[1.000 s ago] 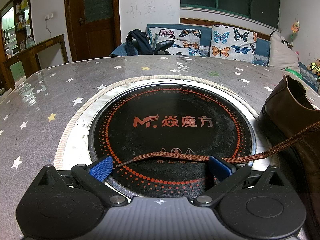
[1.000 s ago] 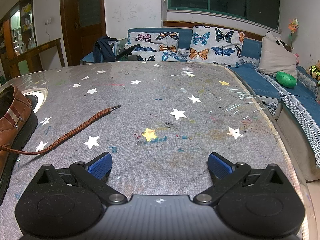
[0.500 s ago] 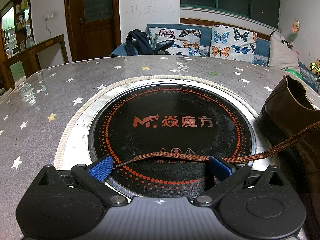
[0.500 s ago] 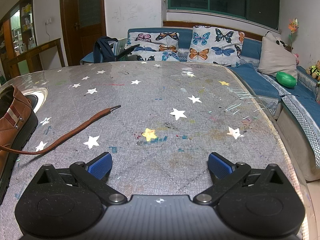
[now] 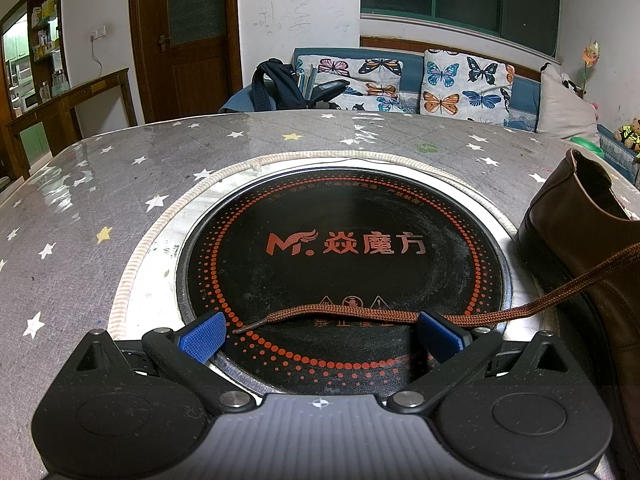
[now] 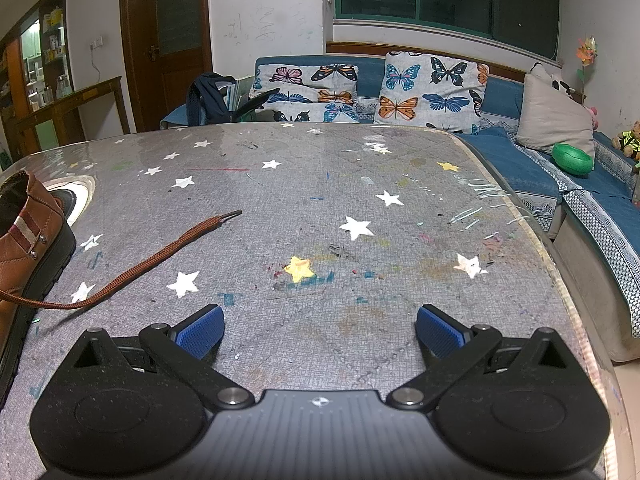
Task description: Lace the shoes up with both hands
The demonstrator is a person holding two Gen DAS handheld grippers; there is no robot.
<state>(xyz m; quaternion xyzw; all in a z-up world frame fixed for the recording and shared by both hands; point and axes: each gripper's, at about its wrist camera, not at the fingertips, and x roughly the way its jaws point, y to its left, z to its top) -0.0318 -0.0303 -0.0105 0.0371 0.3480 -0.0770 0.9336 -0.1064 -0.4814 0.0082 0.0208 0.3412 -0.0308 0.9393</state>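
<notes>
Nothing is seen to have shifted over the last second: in both wrist views the shoe, the lace ends and the grippers sit exactly as before, so the lacing is judged not yet begun and this is taken as a pause ahead of the first grasp. The left gripper (image 5: 320,334) is held wide open above the round black cooktop (image 5: 344,248) set into the star-patterned table (image 5: 80,216); between its blue pads (image 5: 202,336) one lace end (image 5: 340,314) lies slack across the glass, passing just by the right-hand pad, though contact cannot be told, and nothing is pinched. That lace runs up and right to the brown shoe (image 5: 576,224), which stands at the cooktop's edge. The right gripper (image 6: 318,332) is likewise spread fully, with only bare tablecloth between its fingers and nothing touched. The other lace end (image 6: 160,256) is laid out well off to its left, trailing back to the shoe at the frame's left edge. A shift leftward would probably be needed before it could be picked up.
</notes>
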